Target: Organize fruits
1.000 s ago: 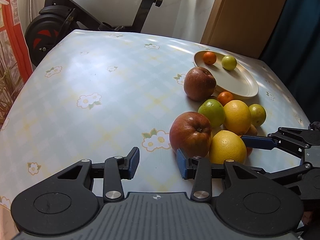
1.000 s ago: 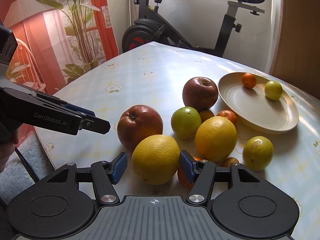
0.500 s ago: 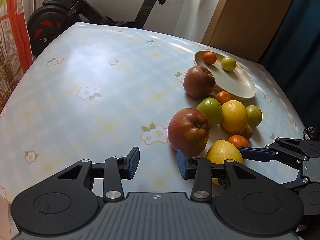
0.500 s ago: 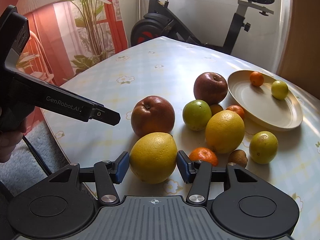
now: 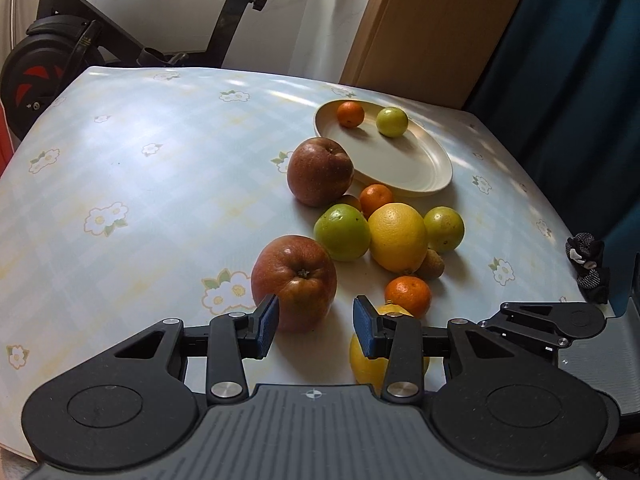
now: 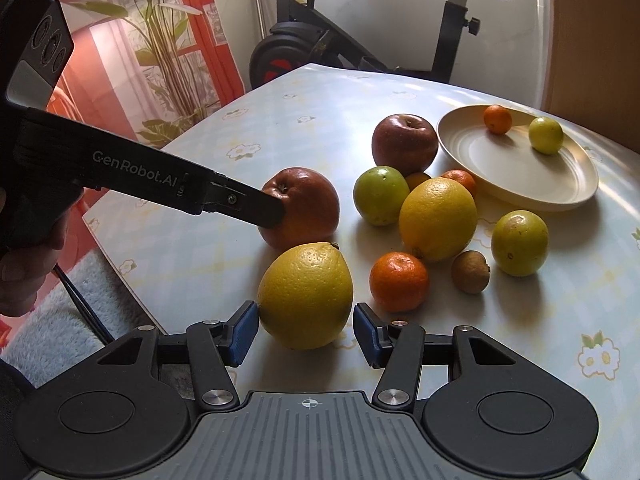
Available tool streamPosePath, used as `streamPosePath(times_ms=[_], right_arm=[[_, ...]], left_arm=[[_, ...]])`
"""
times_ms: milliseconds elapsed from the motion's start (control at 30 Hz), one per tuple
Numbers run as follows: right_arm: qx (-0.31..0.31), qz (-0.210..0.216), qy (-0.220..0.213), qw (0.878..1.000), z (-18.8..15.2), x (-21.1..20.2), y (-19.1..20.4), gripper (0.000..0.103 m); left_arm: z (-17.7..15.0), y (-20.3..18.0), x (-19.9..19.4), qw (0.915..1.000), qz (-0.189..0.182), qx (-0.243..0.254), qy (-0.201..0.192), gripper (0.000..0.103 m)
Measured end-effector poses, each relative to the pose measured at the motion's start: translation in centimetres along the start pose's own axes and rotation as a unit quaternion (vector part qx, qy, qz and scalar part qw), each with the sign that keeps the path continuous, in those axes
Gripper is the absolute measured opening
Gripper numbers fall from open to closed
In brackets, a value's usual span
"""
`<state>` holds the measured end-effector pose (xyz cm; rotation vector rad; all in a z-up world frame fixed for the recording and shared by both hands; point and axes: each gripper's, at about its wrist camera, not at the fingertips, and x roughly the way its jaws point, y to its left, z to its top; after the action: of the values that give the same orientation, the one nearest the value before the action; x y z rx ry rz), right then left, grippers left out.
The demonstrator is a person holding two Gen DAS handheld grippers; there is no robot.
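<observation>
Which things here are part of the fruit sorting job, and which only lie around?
Part of the job: plate; two red apples; two big yellow citrus; green fruits; small oranges; brown kiwi-like fruit.

Lying about: exercise bike; potted plant; dark dotted cloth.

From the fruit cluster's centre, the floral-patterned tabletop point(image 5: 132, 168) lies bare from 7 to 11 o'clock. The cream oval plate point(image 5: 404, 168) blocks 1 o'clock, its near half free. Two dark red apples point(image 5: 294, 280) wall the 9 o'clock edge; round oranges and green fruits crowd between.
</observation>
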<state>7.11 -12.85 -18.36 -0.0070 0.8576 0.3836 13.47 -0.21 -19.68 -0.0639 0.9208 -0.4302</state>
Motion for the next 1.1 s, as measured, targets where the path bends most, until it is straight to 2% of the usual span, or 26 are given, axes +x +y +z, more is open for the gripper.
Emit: streamPosePath(times_ms=[67, 167, 267, 367, 667, 933, 1100], right_arm=[[-0.001, 0.002, 0.001, 1.000, 0.0, 0.1, 0.0, 0.048], [0.000, 0.003, 0.001, 1.000, 0.0, 0.0, -0.1, 0.048], [-0.001, 0.001, -0.001, 1.000, 0.1, -0.1, -0.2, 0.047], [0.001, 0.005, 0.000, 1.000, 0.0, 0.0, -0.2, 0.046], [0.000, 0.004, 0.000, 1.000, 0.0, 0.0, -0.2, 0.045], [0.005, -0.003, 0.002, 1.000, -0.3, -0.5, -0.4, 0.045], [0.009, -0.012, -0.001, 1.000, -0.4, -0.9, -0.6, 0.045]], left_arm=[[0.5, -0.6, 0.2, 0.9999, -0.010, 0.006, -0.002, 0.043], [1.0, -1.7, 0.5, 0.9994, -0.001, 0.034, -0.005, 0.042], [1.1, -1.8, 0.8, 0.9994, -0.024, 0.025, 0.003, 0.042], [0.7, -1.8, 1.0, 0.9995, -0.018, 0.026, 0.004, 0.041], [-0.1, 0.3, 1.3, 0.9987, -0.037, -0.029, 0.021, 0.041], [-0.2, 0.3, 1.3, 0.9983, -0.042, -0.035, 0.021, 0.042], [-0.6, 0.9, 1.1, 0.9970, -0.050, -0.054, 0.023, 0.042]])
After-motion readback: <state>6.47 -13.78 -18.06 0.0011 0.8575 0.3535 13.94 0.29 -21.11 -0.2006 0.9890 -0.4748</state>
